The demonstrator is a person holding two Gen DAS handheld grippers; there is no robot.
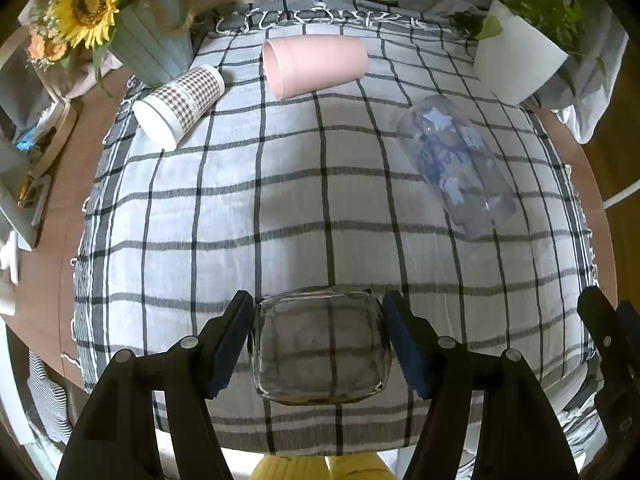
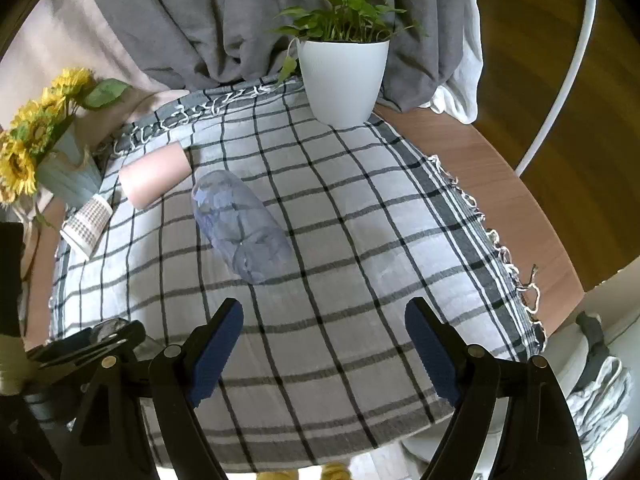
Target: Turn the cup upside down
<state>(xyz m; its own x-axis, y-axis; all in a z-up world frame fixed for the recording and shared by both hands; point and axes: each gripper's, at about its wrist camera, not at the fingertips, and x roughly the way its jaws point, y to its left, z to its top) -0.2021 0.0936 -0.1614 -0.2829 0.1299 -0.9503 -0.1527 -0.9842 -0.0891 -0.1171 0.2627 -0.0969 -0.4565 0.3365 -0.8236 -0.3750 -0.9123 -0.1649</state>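
1. The left claw (image 1: 318,344) straddles a clear square glass cup (image 1: 320,346) near the front edge of the worktop; its blue pads (image 1: 230,344) sit just beside the glass walls, and actual contact cannot be confirmed.
2. The cup appears to stand on the checked cloth (image 1: 320,208); which end is up is unclear, so the flip may be just finished or about to begin.
3. The right claw (image 2: 324,350) hovers spread wide and empty over the cloth.
4. Farther back, three cups lie on their sides: a clear plastic tumbler (image 1: 456,164), a pink cup (image 1: 314,64) and a houndstooth cup (image 1: 180,104).
5. A sunflower vase (image 1: 148,48) and potted plant (image 2: 344,76) stand at the far edge, well clear.
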